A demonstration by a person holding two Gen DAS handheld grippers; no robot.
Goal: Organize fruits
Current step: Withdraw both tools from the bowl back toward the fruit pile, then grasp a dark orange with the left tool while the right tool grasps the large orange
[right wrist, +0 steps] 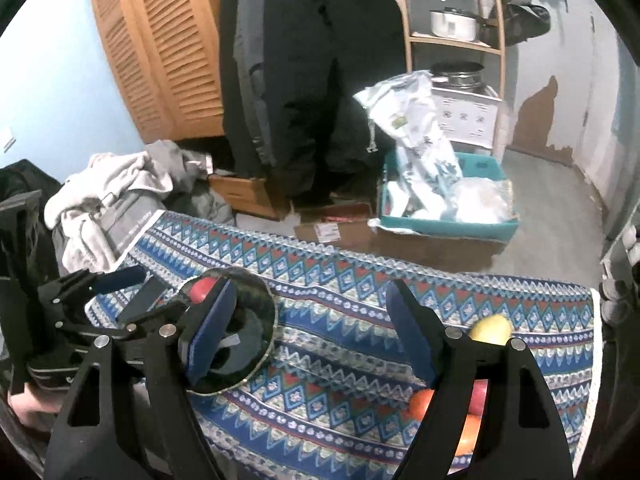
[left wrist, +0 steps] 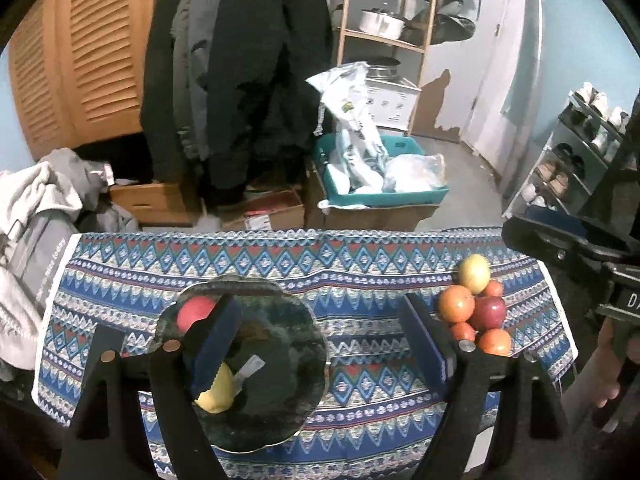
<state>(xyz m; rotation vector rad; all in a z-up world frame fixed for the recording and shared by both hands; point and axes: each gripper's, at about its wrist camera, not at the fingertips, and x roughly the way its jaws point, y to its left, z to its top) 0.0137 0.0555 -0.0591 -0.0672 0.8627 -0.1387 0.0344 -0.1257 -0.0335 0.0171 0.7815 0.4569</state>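
My left gripper [left wrist: 320,332] hovers open over a blue patterned cloth [left wrist: 360,276], with nothing between its pads. Under its left finger lies a dark glass plate [left wrist: 288,360] holding a red apple [left wrist: 194,312] and a yellow fruit [left wrist: 216,398]. To the right sits a pile of fruit [left wrist: 476,308]: a yellow apple [left wrist: 474,272], a dark red apple [left wrist: 490,312] and several oranges. My right gripper [right wrist: 312,328] is also open and empty, between the plate [right wrist: 252,336] and the pile [right wrist: 490,328], which its right finger partly hides. The left gripper [right wrist: 132,286] shows at the left.
Beyond the table's far edge are cardboard boxes [left wrist: 264,212], a teal bin [left wrist: 384,184] of bags, hanging dark coats [left wrist: 240,80] and a wooden shelf [left wrist: 384,32]. A heap of grey clothes [left wrist: 36,208] lies to the left and a shoe rack [left wrist: 568,160] stands to the right.
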